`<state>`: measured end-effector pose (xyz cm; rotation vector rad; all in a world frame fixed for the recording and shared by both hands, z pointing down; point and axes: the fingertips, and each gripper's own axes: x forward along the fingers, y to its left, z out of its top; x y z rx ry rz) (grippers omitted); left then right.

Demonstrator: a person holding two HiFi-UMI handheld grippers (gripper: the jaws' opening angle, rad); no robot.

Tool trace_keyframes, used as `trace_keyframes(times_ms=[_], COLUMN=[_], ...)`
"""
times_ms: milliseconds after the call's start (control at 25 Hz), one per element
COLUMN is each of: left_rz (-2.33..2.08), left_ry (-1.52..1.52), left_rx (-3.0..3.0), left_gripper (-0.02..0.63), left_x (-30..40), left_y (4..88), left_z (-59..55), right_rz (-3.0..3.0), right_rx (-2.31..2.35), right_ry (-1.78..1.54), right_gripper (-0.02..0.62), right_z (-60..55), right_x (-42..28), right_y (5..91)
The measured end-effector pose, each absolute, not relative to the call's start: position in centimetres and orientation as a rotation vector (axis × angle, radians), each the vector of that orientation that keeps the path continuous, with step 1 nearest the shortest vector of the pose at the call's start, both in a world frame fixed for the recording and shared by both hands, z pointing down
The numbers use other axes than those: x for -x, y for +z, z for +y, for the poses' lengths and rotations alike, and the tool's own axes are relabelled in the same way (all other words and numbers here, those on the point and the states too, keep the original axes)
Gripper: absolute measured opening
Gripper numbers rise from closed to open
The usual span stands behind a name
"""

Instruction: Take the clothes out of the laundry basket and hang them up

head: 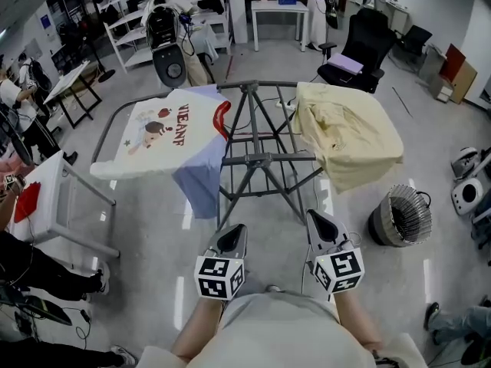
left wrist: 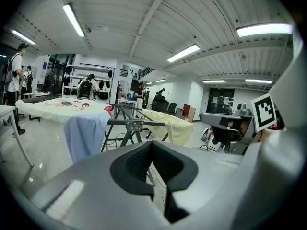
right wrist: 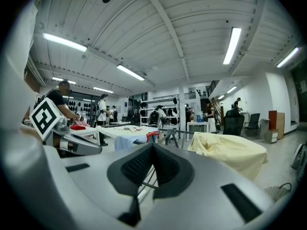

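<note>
A grey folding drying rack [head: 261, 159] stands on the floor in front of me. A white and pale blue T-shirt with a cartoon print [head: 165, 133] lies spread over its left wing. Over its right wing hangs a pale yellow garment [head: 349, 133]. A round wire laundry basket [head: 400, 217] stands on the floor to the right of the rack. My left gripper [head: 232, 234] and right gripper [head: 318, 221] are held close to my body, side by side, short of the rack. Both are shut with nothing between the jaws. The T-shirt [left wrist: 72, 111] and the yellow garment [right wrist: 230, 150] show ahead in the gripper views.
A white table [head: 57, 186] with a red item on it stands at the left, with people beside it. A black office chair [head: 360, 41], shelving [head: 126, 21] and a white desk [head: 280, 10] lie beyond the rack. White devices [head: 466, 190] sit on the floor at the far right.
</note>
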<state>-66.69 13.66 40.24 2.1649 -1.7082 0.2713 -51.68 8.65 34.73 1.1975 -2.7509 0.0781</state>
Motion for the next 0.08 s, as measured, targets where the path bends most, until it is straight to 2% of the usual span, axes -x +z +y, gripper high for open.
trace_keyframes(times_ms=[80], left_rz=[-1.704], left_ry=[0.267], left_rx=[-2.163], left_gripper=[0.012], left_x=[66.76], left_y=[40.37], left_z=[13.82], right_rz=[-2.751], right_rx=[-1.202], right_ry=[0.081], right_gripper=[0.002], right_z=[8.78], right_x=[51.65], right_y=[34.80])
